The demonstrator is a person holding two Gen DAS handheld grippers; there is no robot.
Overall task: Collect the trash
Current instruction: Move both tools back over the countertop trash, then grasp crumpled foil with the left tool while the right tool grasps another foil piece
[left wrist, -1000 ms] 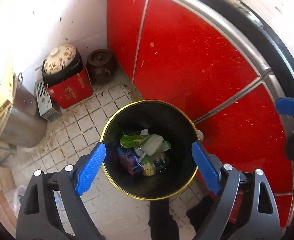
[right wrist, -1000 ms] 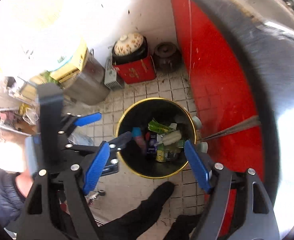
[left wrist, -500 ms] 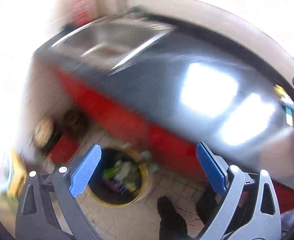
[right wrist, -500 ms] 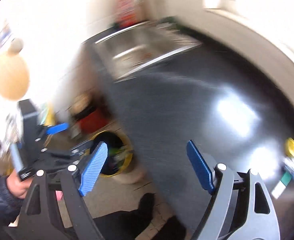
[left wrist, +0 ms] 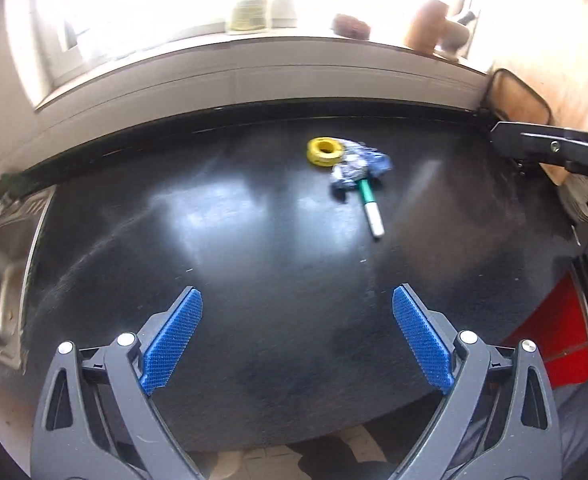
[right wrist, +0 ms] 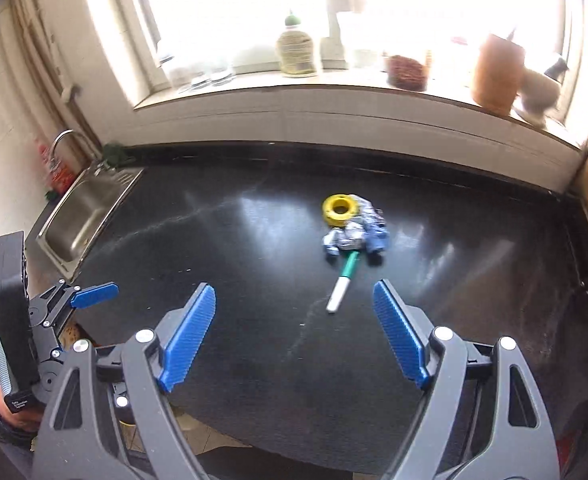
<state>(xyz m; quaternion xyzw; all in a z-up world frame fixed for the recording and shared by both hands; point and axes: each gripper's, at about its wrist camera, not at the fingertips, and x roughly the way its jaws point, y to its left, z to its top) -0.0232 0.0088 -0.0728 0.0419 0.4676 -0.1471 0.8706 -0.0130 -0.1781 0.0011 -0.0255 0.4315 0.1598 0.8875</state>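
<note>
Trash: yellow ring (left wrist: pixel 325 152), crumpled foil wrapper (left wrist: pixel 360 166), slim marker (left wrist: pixel 370 208).

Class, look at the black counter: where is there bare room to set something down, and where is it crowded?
Bare: the wide stretch of counter between the sink and the small pile, and the strip right of the pile. Crowded: the middle, where a yellow ring, a crumpled wrapper and a green pen sit together, and the windowsill.

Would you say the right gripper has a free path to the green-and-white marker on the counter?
Probably yes: the right gripper is open and empty, and only bare black counter lies before the marker.
</note>
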